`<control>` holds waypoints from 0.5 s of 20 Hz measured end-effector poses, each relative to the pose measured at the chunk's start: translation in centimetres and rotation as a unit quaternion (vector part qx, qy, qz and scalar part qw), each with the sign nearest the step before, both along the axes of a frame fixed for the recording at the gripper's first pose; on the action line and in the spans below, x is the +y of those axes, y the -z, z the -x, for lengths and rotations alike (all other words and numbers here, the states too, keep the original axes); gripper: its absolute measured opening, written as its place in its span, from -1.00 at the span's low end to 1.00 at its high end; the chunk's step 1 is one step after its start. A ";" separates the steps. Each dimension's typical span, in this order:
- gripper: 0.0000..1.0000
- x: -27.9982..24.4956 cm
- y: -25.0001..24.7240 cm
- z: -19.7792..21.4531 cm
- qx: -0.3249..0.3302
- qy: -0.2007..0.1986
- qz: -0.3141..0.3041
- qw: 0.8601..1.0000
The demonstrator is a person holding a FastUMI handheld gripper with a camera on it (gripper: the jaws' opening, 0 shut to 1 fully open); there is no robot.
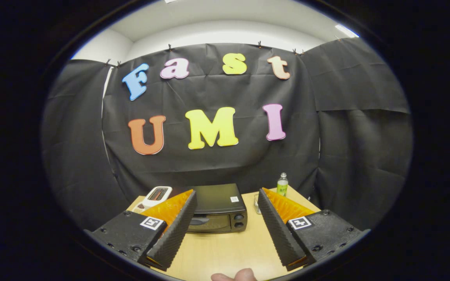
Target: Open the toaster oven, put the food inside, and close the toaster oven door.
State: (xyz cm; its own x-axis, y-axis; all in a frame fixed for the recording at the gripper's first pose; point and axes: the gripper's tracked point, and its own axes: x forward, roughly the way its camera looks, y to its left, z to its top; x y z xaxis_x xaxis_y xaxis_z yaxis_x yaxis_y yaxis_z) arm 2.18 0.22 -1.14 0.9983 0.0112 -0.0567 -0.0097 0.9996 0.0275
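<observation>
Black and closed, the toaster oven (219,208) sits at the far edge of the wooden desk (225,249), close to the cloth wall, with its door shut and its two knobs at the right of its front. By my judgement the task is at its first step: the door has not been opened, and no food can be made out on the desk. The gripper (225,228) hangs above the near part of the desk with its fingers spread wide, holding nothing and touching nothing; the oven shows beyond them, in the gap and partly behind the left finger. Next it likely must travel forward and down to the door handle. Left of the oven lies a white toaster (157,196); right of it stand a small glass (256,203) and a green bottle (283,185). A fingertip (234,275) shows at the near edge.
</observation>
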 end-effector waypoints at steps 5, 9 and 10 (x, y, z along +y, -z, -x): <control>1.00 2.5 1.4 -3.1 0.017 -0.024 -0.009 1.000; 1.00 5.2 4.6 -6.9 0.043 -0.050 -0.004 0.998; 1.00 5.9 5.5 -8.0 0.047 -0.059 -0.002 0.997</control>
